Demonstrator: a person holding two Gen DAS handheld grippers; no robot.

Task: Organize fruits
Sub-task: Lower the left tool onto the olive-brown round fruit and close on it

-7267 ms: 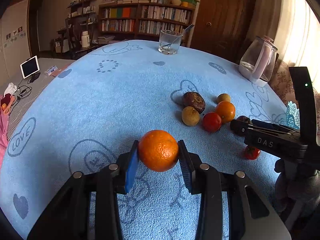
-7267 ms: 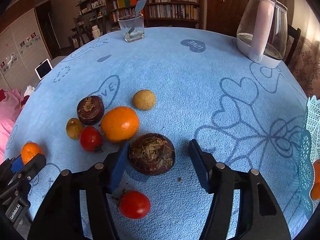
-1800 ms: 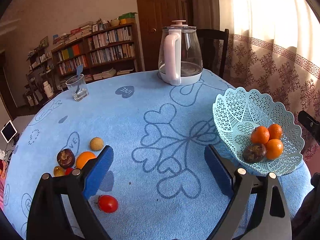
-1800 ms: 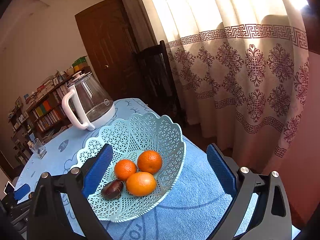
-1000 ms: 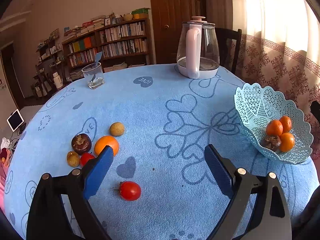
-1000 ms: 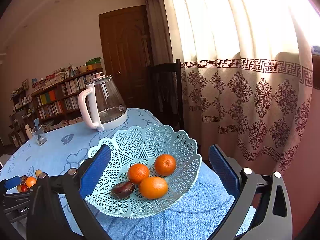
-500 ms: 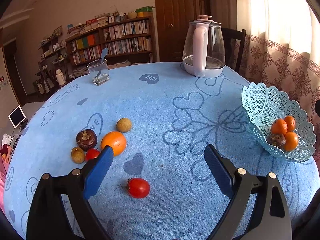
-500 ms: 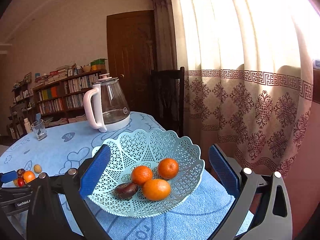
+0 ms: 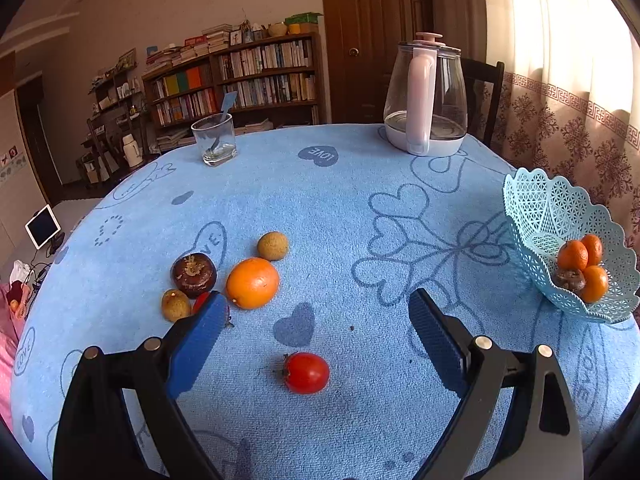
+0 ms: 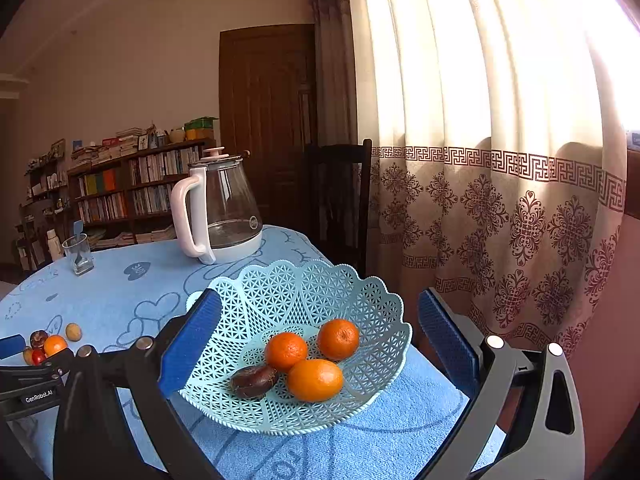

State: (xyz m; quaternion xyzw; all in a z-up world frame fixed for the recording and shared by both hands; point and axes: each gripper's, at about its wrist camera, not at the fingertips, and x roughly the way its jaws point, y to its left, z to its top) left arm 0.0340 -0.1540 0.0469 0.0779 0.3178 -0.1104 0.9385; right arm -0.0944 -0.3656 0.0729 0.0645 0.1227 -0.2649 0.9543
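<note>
Fruits lying in two places: tomato [image 9: 306,372], orange [image 9: 252,283] and small brown ones loose on blue tablecloth [image 9: 320,208]; three oranges and one dark fruit sitting in lattice basket [image 10: 372,320]. Left gripper [image 9: 314,334] hovering wide open above tomato, gripping nothing; right gripper [image 10: 320,338] gaping empty over basket.

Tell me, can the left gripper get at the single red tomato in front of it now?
Probably yes. The left gripper is open and empty, and the red tomato lies alone on the blue tablecloth, roughly centred between the fingers, nothing blocking.
</note>
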